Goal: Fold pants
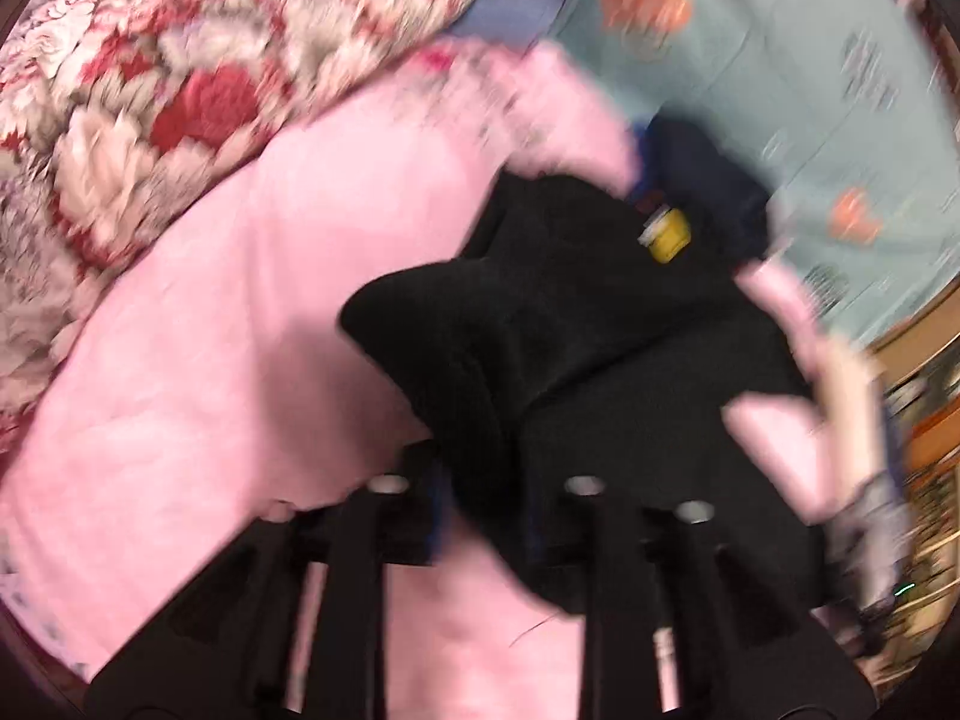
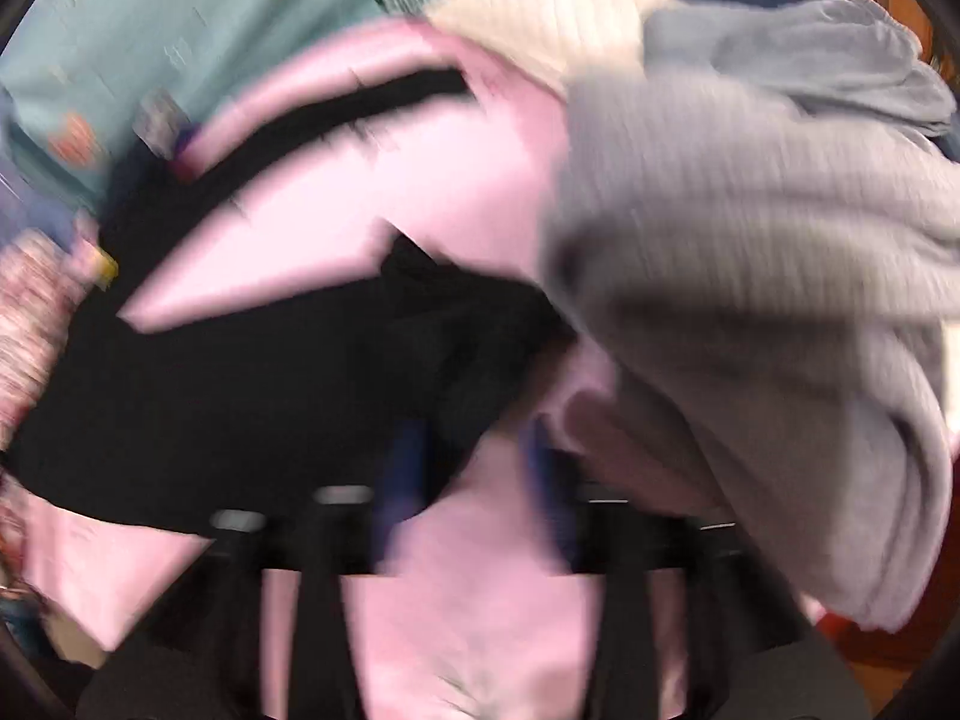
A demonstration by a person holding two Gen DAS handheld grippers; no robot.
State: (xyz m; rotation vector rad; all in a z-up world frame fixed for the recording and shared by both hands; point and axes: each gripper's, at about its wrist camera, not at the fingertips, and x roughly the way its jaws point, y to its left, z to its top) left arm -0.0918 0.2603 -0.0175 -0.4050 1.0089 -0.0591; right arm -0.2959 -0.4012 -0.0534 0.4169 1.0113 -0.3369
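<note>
Left claw [image 1: 480, 480] clenched on black pants [image 1: 570, 330], centre frame, on pink sheet [image 1: 240, 330]. Right claw [image 2: 474, 474] also grips pants, centre-left. Step: mid-fold, blurred. Next: lay edge flat, aligned. Grey sweater [image 2: 750, 240] right.

Nothing readable here, everything's smeared by motion blur.

There are dark blocks of small print on the light teal sheet with orange hearts [image 1: 780, 60], but in the left wrist view they're just grey smudges, can't make out a single letter. Same deal in the right wrist view, where the print on that teal sheet [image 2: 150, 30] is streaked beyond reading. The little yellow jar with a pale lid [image 1: 666, 234] lying on the black fabric pants [image 1: 570, 330] might carry a label, but it's too small and blurry to tell.
</note>
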